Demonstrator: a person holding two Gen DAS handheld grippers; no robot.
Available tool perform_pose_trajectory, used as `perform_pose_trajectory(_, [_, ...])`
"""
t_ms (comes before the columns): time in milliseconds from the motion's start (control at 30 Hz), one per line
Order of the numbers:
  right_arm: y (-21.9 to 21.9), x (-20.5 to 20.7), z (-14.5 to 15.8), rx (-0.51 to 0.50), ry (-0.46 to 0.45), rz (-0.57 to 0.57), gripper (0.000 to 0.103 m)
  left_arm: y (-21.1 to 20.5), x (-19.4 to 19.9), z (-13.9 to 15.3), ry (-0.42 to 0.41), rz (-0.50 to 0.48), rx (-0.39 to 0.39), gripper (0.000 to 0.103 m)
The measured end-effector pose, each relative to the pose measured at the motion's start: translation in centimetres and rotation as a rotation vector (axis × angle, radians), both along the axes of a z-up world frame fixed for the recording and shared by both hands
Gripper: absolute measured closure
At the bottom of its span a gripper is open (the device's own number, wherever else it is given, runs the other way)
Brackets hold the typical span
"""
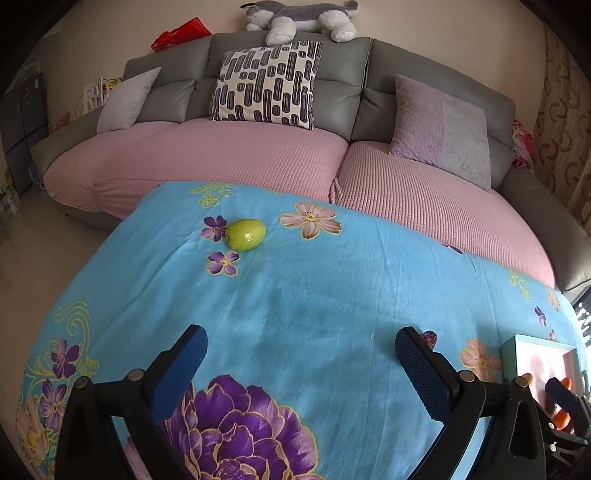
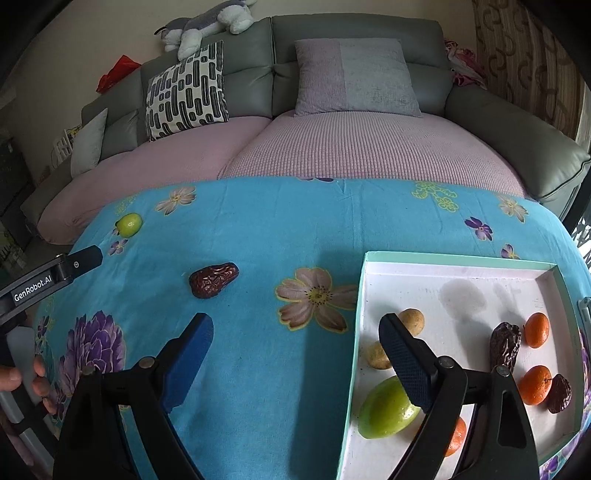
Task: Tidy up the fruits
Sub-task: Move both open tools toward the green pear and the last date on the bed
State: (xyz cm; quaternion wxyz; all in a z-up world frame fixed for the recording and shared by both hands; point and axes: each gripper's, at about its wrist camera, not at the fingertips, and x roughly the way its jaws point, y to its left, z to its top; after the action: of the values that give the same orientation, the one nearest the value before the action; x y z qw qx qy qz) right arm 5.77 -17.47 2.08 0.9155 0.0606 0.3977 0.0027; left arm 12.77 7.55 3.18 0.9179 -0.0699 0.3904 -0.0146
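Note:
A green fruit (image 1: 245,234) lies alone on the blue floral cloth (image 1: 314,295), far ahead of my left gripper (image 1: 299,343), which is open and holds nothing. In the right wrist view the same green fruit (image 2: 128,224) sits at the far left, and a dark red date (image 2: 213,278) lies on the cloth just ahead and left of my open, empty right gripper (image 2: 295,332). The mint-rimmed white tray (image 2: 458,257) on the right holds a green fruit (image 2: 386,410), two tan round fruits (image 2: 412,320), three oranges (image 2: 536,329) and two dates (image 2: 504,345).
A grey sofa with pink seat covers (image 1: 240,155) and cushions borders the far side of the cloth. A plush toy (image 1: 295,18) lies on the sofa back. A hand (image 2: 22,376) holds the left tool at the left edge. The tray corner (image 1: 535,345) shows at lower right.

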Motion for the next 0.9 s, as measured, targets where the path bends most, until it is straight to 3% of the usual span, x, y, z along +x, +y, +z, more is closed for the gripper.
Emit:
perform_pose_trajectory(233, [4.1, 3.0, -0.5, -0.036, 0.030, 0.131, 0.011, 1.8, 5.0, 0.9, -0.004, -0.095, 0.098, 0.000])
perform_pose_trajectory(367, [5.7, 5.3, -1.7, -0.043, 0.070, 0.183, 0.011, 2.8, 8.8, -0.3, 0.062, -0.138, 0.162, 0.001])
perform_pose_trajectory(533, [6.8, 8.3, -3.6, -0.057, 0.131, 0.220, 0.012, 5.3, 12.9, -2.8, 0.151, -0.125, 0.095, 0.010])
perform_pose_trajectory(700, [7.2, 9.9, -4.8, -0.079, 0.158, 0.234, 0.019, 6.1, 15.4, -6.2, 0.256, -0.129, 0.056, 0.028])
perform_pose_trajectory(900, [7.6, 10.5, -5.6, -0.102, 0.164, 0.256, 0.028, 6.2, 15.2, -6.8, 0.236, -0.117, 0.036, 0.036])
